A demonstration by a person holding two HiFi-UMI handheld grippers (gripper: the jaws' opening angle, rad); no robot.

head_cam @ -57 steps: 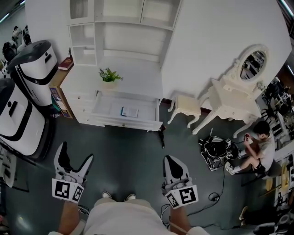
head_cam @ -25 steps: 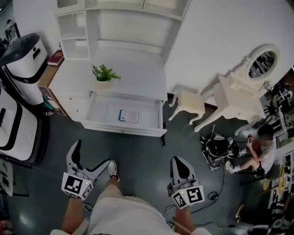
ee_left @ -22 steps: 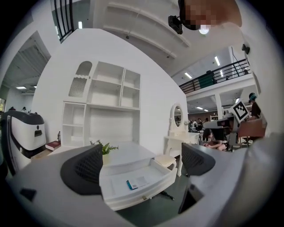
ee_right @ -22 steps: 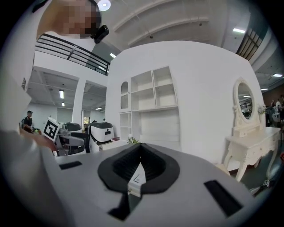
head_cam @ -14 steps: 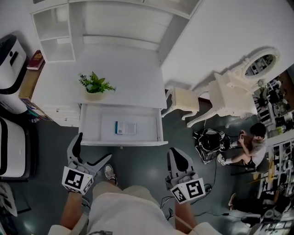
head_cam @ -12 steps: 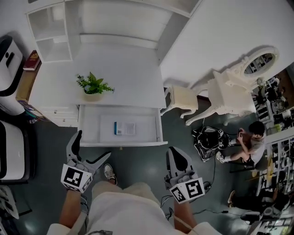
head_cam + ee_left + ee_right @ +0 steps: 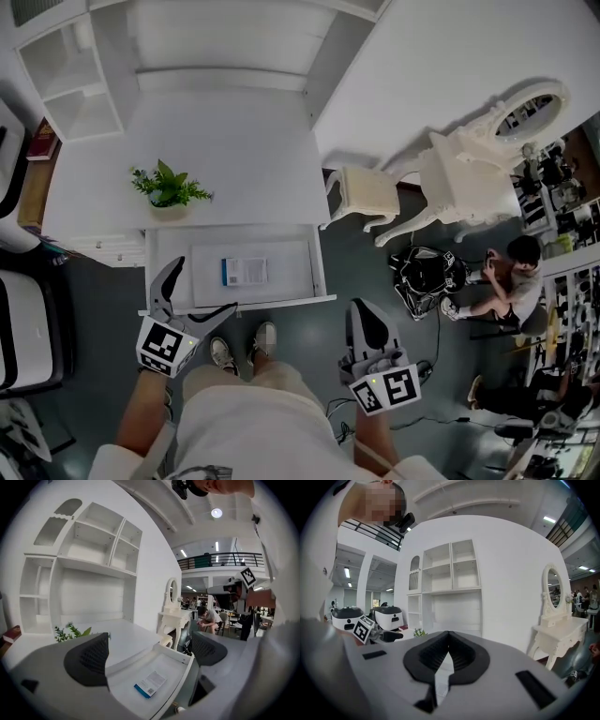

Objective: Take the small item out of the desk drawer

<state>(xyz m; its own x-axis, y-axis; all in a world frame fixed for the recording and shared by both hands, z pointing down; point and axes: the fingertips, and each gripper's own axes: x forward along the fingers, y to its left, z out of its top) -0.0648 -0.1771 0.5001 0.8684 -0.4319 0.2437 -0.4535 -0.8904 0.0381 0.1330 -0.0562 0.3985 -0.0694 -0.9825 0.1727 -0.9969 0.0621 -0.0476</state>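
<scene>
The white desk (image 7: 234, 141) has its drawer (image 7: 291, 272) pulled out. A small flat packet (image 7: 244, 272), white with a blue edge, lies on the drawer floor left of centre. My left gripper (image 7: 200, 289) is open, its tips over the drawer's front left corner, a short way from the packet. In the left gripper view the packet (image 7: 151, 683) lies below and between the wide-apart pads (image 7: 89, 660), inside the drawer (image 7: 176, 660). My right gripper (image 7: 362, 311) is shut and empty, over the floor right of the drawer. The right gripper view shows its fingers (image 7: 461, 654) pressed together.
A small potted plant (image 7: 167, 185) stands on the desk behind the drawer. A white stool (image 7: 361, 192) and a vanity table with mirror (image 7: 469, 178) stand to the right. A person (image 7: 511, 272) sits on the floor beside a black bag (image 7: 427, 281). Black-and-white machines (image 7: 14, 309) stand left.
The person has stepped up to the desk, so the drawer is now just ahead. The left gripper has come forward over the drawer's front edge. Both grippers keep their state.
</scene>
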